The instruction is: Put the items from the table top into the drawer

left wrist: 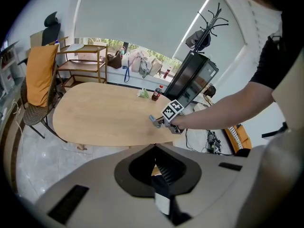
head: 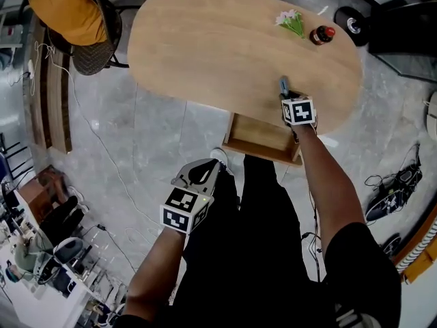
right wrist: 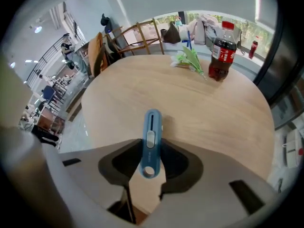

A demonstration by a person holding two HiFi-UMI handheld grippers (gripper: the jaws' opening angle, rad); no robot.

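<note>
An office: oval meeting table [head: 205,46], chair [head: 95,43], coat stand [left wrist: 209,25].

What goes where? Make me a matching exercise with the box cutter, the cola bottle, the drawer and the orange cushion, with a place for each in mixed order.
Things:
1. box cutter
2. cola bottle
3. drawer
4. orange cushion

Places:
A. on the chair
B. pulled open under the table edge nearest the person
C. between the jaws of the right gripper
D. upright on the table, beside the flowers

Pairs: 1-C, 2-D, 3-B, 4-A
</note>
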